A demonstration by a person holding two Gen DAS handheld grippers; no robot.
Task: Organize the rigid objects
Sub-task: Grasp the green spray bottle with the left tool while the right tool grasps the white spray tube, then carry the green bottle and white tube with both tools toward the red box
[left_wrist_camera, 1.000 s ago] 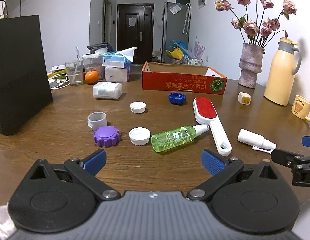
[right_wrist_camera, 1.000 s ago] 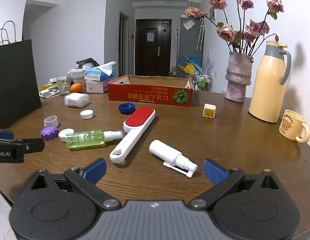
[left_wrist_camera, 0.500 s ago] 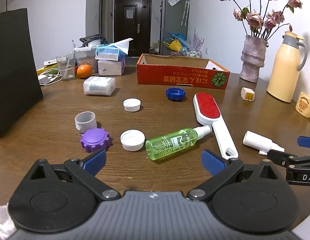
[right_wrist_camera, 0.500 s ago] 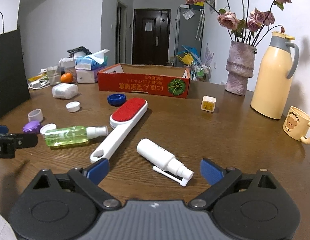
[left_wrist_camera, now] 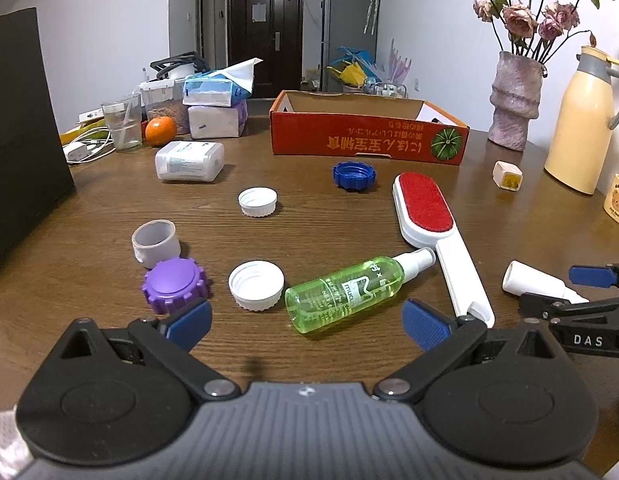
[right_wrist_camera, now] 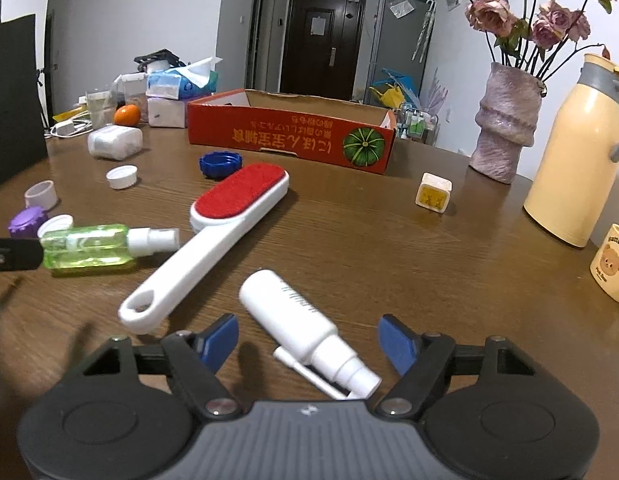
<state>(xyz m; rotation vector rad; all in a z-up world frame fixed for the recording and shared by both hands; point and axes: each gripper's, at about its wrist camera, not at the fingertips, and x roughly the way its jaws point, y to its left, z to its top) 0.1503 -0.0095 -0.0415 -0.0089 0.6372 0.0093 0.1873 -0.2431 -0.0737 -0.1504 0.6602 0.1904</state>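
White spray bottle (right_wrist_camera: 299,320): lying on its side on the wooden counter (right_wrist_camera: 389,248), between the blue pads of the right claw (right_wrist_camera: 309,340), nozzle toward the camera.
Right claw: jaws have just been closing round the bottle; a gap shows on both sides, so not yet pinching.
Left claw (left_wrist_camera: 305,318): spread wide, nothing held — the green spray bottle (left_wrist_camera: 349,292) lies just ahead of it.
Risk, right: round and smooth, the bottle could roll or squirt out if the pads meet it off-centre; its loose-looking thin white tube could snag.
Risk, left: the lint brush (left_wrist_camera: 433,232) handle lies beside the green bottle's nozzle and a white cap (left_wrist_camera: 256,285) beside its base — either could be knocked.
Destination: likely the red cardboard box (left_wrist_camera: 369,140), well apart at the far side.
Writing: "DAS" on the right claw; "muc…" on the green label; box print unreadable.
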